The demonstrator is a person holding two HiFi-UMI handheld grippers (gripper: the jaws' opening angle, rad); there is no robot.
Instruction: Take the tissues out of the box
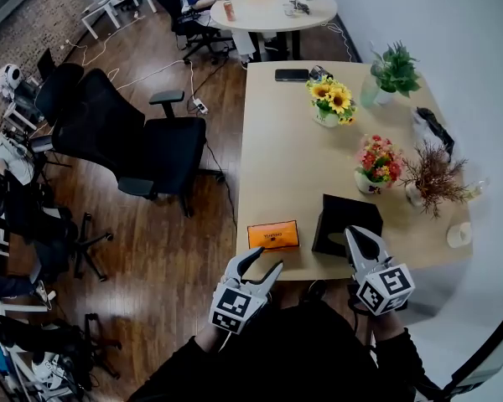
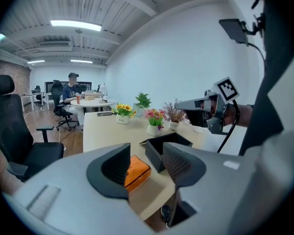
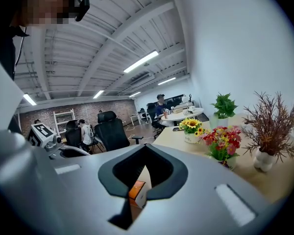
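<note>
An orange tissue pack (image 1: 273,235) lies flat on the beige table (image 1: 285,157), near its front edge. Just right of it stands an open black box (image 1: 346,223) whose inside looks dark. My left gripper (image 1: 267,258) hovers at the table edge just in front of the pack, jaws apart with nothing between them. In the left gripper view the pack (image 2: 137,173) and the box (image 2: 160,148) show beyond the left gripper (image 2: 146,153). My right gripper (image 1: 350,231) is shut and empty, its tips over the box's near edge. The right gripper view shows the pack (image 3: 137,192) through the right gripper (image 3: 144,148).
Along the table's right side stand a sunflower pot (image 1: 331,100), a red flower pot (image 1: 377,162), a dried-twig vase (image 1: 432,178), a green plant (image 1: 392,72) and a white cup (image 1: 458,234). A phone (image 1: 291,74) lies at the far end. Black office chairs (image 1: 142,141) stand to the left.
</note>
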